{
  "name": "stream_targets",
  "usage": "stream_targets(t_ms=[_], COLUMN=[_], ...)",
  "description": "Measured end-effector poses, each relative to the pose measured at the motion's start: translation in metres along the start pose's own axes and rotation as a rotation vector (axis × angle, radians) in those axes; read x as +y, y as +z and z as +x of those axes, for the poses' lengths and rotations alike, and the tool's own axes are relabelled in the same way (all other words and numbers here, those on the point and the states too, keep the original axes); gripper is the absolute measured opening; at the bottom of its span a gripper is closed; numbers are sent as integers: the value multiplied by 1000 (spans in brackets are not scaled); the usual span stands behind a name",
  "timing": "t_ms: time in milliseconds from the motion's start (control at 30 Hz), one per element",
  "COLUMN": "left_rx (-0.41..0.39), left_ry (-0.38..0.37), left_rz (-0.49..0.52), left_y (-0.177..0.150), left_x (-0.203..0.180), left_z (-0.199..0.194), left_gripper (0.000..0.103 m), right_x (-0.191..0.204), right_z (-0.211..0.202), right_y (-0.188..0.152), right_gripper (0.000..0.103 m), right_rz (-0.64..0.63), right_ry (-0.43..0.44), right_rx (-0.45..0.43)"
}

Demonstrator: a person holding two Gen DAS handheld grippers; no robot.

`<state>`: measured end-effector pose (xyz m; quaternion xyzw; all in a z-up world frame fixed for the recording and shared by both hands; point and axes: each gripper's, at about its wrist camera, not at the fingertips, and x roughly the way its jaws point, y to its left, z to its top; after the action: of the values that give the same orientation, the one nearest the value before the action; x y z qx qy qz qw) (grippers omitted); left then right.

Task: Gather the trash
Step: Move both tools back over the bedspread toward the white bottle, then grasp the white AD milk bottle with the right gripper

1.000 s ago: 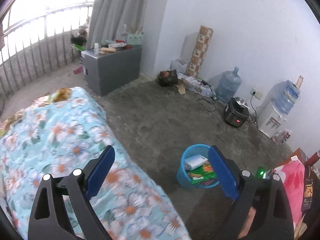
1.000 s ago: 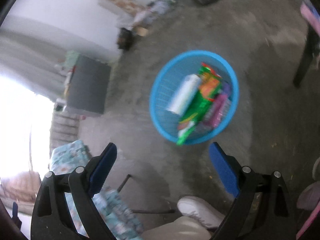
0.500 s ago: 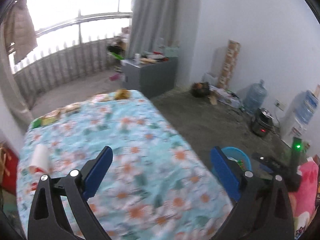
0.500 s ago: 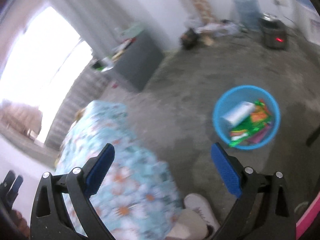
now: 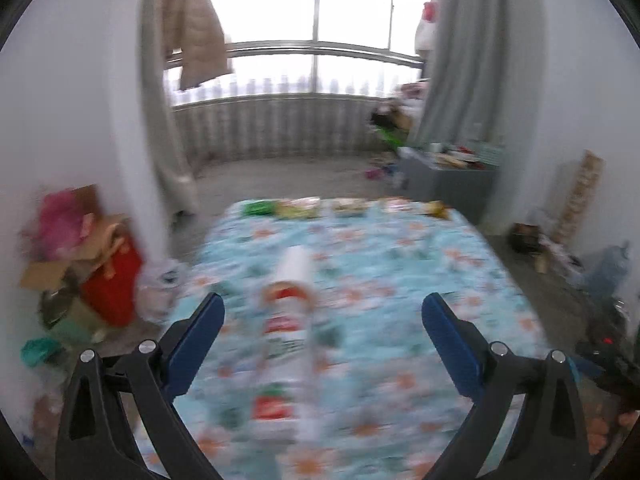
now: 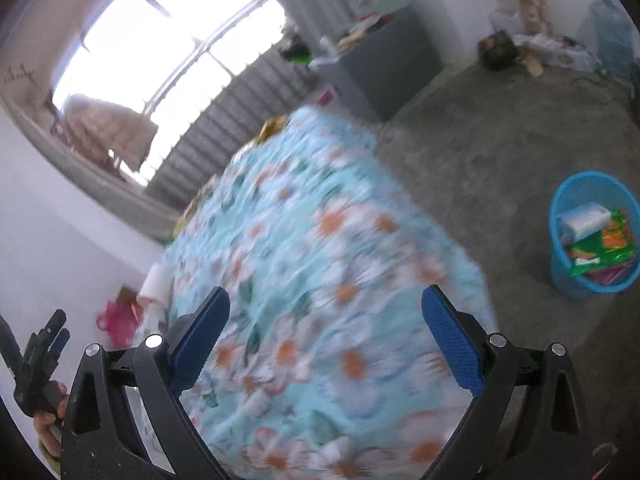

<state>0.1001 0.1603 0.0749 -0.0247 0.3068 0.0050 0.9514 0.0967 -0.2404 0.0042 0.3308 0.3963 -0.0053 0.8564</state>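
Note:
A white tube-shaped package [image 5: 290,332] with red and green print lies on the floral bedspread [image 5: 400,272], between the fingers of my left gripper [image 5: 322,340], which is open and empty just above it. Several snack wrappers [image 5: 304,208] lie along the bed's far edge. My right gripper [image 6: 324,340] is open and empty over the bed. The blue trash basket [image 6: 592,276] with wrappers and a white pack stands on the floor at the right. The tube also shows in the right wrist view [image 6: 154,284] at the bed's left edge. The views are blurred.
A red bag and cardboard clutter [image 5: 100,272] sit left of the bed. A grey cabinet [image 5: 448,180] stands by the curtain. Water jugs and boxes [image 5: 560,240] line the right wall. The other gripper [image 6: 36,360] shows at the lower left of the right wrist view.
Both grippers have swung left, away from the basket and over the bed. The left gripper now faces the balcony window with the white tube between its fingers.

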Motion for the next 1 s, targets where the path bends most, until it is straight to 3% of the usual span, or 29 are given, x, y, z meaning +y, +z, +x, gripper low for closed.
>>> stream_targets(t_ms=[233, 400, 567, 733, 800, 900, 1000], left_rx=[54, 82, 77, 90, 93, 98, 106], left_ry=[55, 50, 71, 86, 95, 110, 109], left_rz=[-104, -166, -195, -238, -247, -250, -251], left_y=[-23, -38, -48, -57, -60, -62, -62], left_x=[62, 91, 115, 142, 150, 157, 159], left_z=[8, 13, 11, 9, 8, 8, 11], left_gripper=[97, 97, 97, 97, 97, 97, 97], right_x=[70, 139, 202, 244, 255, 266, 273], right_z=[31, 72, 131, 197, 214, 222, 220], right_y=[-24, -39, -53, -76, -85, -92, -97], right_gripper=[91, 91, 90, 86, 84, 82, 67], right_rz=[-87, -138, -171, -166, -196, -232, -244], right_ry=[115, 292, 380, 370, 320, 318, 344], right_rx=[127, 281, 445, 597, 619, 613, 630])
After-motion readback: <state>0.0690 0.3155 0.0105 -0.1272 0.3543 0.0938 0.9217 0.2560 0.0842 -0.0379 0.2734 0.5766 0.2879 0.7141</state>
